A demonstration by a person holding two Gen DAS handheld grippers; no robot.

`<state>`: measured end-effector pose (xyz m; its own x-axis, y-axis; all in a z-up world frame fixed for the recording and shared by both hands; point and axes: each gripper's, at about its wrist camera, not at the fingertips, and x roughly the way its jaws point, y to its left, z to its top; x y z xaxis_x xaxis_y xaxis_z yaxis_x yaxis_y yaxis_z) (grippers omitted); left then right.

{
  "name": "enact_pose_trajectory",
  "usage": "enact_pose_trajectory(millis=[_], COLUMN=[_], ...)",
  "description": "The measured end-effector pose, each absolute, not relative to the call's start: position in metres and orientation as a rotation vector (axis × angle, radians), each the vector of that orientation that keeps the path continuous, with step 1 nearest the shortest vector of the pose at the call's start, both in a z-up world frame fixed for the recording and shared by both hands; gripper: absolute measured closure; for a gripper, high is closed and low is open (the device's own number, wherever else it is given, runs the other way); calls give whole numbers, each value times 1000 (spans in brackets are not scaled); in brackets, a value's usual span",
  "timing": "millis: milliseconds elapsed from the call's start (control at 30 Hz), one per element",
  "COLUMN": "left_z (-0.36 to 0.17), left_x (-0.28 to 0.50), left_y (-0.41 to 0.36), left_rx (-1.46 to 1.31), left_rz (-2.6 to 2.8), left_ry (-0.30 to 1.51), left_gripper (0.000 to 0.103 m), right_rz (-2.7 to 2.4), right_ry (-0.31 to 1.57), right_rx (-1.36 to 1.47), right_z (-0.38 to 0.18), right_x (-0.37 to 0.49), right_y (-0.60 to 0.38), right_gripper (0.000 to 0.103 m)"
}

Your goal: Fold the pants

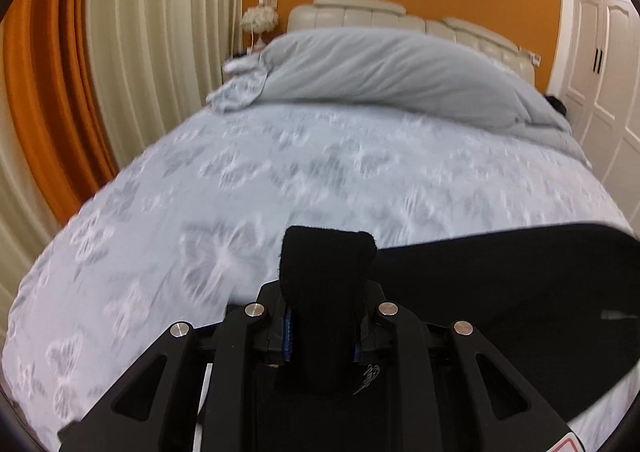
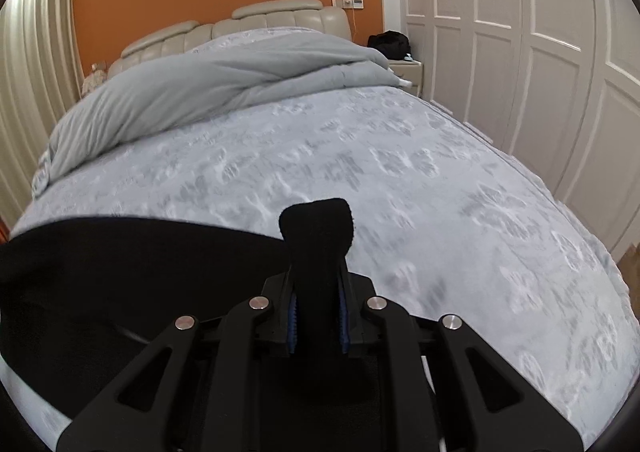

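Left fingers (image 1: pixel 324 316) and right fingers (image 2: pixel 318 316), nearly closed, each pinch one edge of the black pants (image 1: pixel 500 292); I hold them spread above the bed (image 1: pixel 280 172) for folding.

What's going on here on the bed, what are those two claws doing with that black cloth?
A person is folding black pants on a bed with a handheld claw in each hand. The left claw and the right claw are each shut on a pinched-up bit of the fabric, and the stretch between them runs across the patterned blue bedspread. A grey duvet is bunched up by the headboard. The fold isn't finished yet.
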<state>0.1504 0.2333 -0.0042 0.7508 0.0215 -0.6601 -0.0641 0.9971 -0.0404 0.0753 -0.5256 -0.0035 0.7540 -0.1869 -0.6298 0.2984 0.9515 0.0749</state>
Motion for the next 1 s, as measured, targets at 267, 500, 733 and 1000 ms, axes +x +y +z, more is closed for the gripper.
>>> enact_pose_trajectory(millis=[267, 500, 733, 1000], left_z=[-54, -35, -104, -98], left_x=[103, 61, 91, 114], left_y=[276, 257, 239, 225], left_rx=[-320, -709, -979, -912], left_rz=[108, 44, 15, -112], left_ry=[906, 886, 1017, 949], left_gripper=[33, 12, 14, 101], right_rz=[-430, -331, -143, -324], right_ry=[758, 713, 811, 839], right_rx=[229, 388, 550, 614], right_z=[-48, -7, -46, -84], right_x=[3, -47, -24, 12], right_y=[-543, -499, -442, -472], right_gripper=[41, 21, 18, 23])
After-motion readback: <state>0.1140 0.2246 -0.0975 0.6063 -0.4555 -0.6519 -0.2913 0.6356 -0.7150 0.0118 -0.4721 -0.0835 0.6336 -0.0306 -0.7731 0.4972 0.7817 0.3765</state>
